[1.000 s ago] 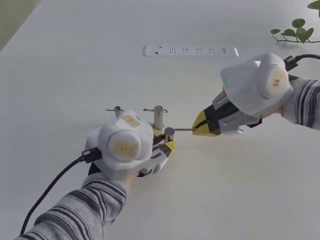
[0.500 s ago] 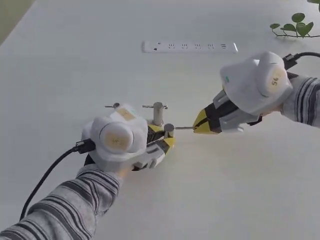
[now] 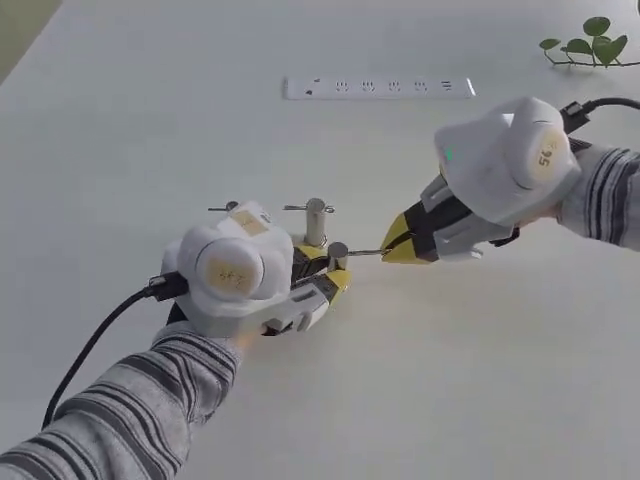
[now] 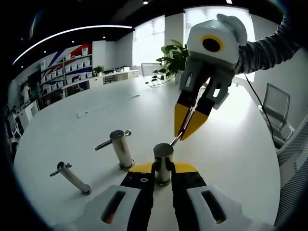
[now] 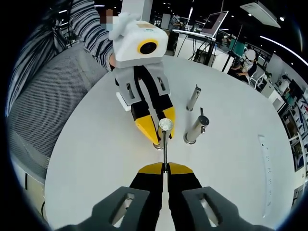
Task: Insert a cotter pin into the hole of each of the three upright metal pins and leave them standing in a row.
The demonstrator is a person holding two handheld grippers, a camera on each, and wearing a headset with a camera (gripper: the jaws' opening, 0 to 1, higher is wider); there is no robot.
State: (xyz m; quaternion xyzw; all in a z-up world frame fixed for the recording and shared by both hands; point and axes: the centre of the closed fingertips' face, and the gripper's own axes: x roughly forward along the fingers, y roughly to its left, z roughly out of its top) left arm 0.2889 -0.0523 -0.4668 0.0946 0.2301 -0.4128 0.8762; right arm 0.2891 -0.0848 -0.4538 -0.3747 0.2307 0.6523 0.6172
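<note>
Three upright metal pins stand on the white table. My left gripper (image 3: pixel 325 275) (image 4: pixel 163 168) is shut on the nearest metal pin (image 4: pixel 163 162) (image 3: pixel 337 254) (image 5: pixel 165 126). My right gripper (image 3: pixel 397 243) (image 5: pixel 164 168) is shut on a thin cotter pin (image 5: pixel 164 147) (image 3: pixel 366 252), whose tip meets the top of that pin. The middle pin (image 4: pixel 121 149) (image 3: pixel 316 220) (image 5: pixel 196 127) has a cotter pin through it. The far pin (image 4: pixel 72 176) (image 5: pixel 194 97) also carries one, and the left gripper's body partly hides it in the head view.
A white power strip (image 3: pixel 378 88) lies at the back of the table, and a green plant (image 3: pixel 586 46) trails in at the far right. A black cable (image 3: pixel 100 345) runs from my left gripper. Office chairs and desks stand beyond the table's edge.
The head camera has shifted a little. Both grippers hold their places, with the cotter pin's tip still at the nearest pin's top.
</note>
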